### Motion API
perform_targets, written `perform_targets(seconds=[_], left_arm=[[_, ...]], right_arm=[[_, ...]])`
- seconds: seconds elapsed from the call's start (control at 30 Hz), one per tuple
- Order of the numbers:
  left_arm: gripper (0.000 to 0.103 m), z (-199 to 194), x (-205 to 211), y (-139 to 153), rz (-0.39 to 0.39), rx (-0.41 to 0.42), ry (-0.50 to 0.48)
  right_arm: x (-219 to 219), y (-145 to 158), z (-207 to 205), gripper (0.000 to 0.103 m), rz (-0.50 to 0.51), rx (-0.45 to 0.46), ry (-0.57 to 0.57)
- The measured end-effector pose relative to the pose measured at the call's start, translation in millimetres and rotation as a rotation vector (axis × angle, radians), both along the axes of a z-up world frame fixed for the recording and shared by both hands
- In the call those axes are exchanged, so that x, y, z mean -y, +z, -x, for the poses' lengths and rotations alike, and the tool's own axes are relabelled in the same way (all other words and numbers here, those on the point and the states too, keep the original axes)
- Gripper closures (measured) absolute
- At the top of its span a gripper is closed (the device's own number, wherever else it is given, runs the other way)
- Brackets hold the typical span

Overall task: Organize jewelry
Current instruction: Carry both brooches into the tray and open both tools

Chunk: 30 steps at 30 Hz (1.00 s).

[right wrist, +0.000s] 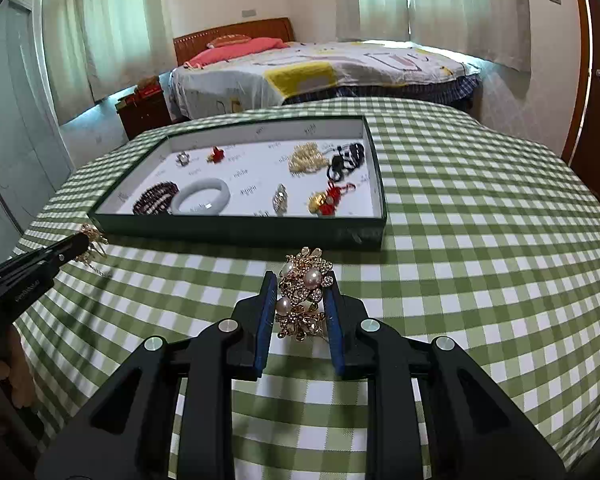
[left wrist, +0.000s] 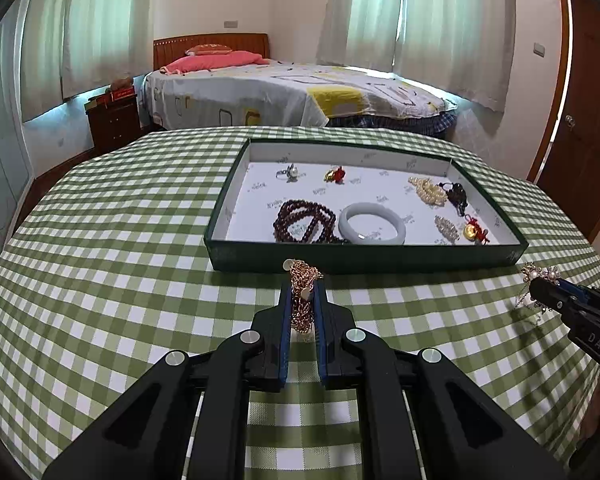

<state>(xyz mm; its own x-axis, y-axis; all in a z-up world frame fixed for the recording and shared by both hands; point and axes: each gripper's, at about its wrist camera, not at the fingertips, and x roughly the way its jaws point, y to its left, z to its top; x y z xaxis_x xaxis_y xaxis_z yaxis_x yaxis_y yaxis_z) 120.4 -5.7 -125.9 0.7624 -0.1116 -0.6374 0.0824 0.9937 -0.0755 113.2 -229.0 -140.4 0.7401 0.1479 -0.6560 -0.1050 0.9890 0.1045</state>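
My left gripper (left wrist: pixel 303 286) is shut on a bunched gold chain with pearls (left wrist: pixel 305 272), held just above the green-checked cloth in front of the green tray (left wrist: pixel 364 258). In the right wrist view my right gripper (right wrist: pixel 301 280) is shut on a gold brooch with pearls and rhinestones (right wrist: pixel 304 292), a little short of the tray's front wall (right wrist: pixel 240 228). Each gripper also shows in the other view: the right gripper (left wrist: pixel 540 292) with the brooch (left wrist: pixel 534 274) at the right, the left gripper (right wrist: pixel 82 242) with the chain (right wrist: pixel 94 240) at the left.
The tray holds a dark red bead bracelet (left wrist: pixel 306 222), a white bangle (left wrist: pixel 372 224), a pearl strand (left wrist: pixel 428 190), a black piece (left wrist: pixel 456 194), red-gold charms (left wrist: pixel 474 232) and a ring (left wrist: pixel 290 173). Beyond the table stand a bed (left wrist: pixel 300 92) and a nightstand (left wrist: pixel 114 120).
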Motion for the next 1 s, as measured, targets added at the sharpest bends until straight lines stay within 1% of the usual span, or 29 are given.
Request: perform_targets(seconds=[0.3, 0.53, 0.8, 1.0], left_arm=[[0.092, 5, 0, 23, 0.022, 0.050, -0.002], [0.092, 0, 3, 50, 0.034, 0.109, -0.017], [0.092, -25, 8, 75, 0.041, 0.168, -0.035], [0.092, -53, 18, 88, 0.024, 0.215, -0.052]], right_arm=[[-5, 30, 7, 0.080, -0.019, 0.061, 0.018], [-13, 54, 0, 0.080, -0.030, 0.116, 0.042], [-25, 88, -27, 0.080, -0.025, 0.204, 0.073], [-33, 109, -59, 0.080, -0.025, 0.256, 0.084]])
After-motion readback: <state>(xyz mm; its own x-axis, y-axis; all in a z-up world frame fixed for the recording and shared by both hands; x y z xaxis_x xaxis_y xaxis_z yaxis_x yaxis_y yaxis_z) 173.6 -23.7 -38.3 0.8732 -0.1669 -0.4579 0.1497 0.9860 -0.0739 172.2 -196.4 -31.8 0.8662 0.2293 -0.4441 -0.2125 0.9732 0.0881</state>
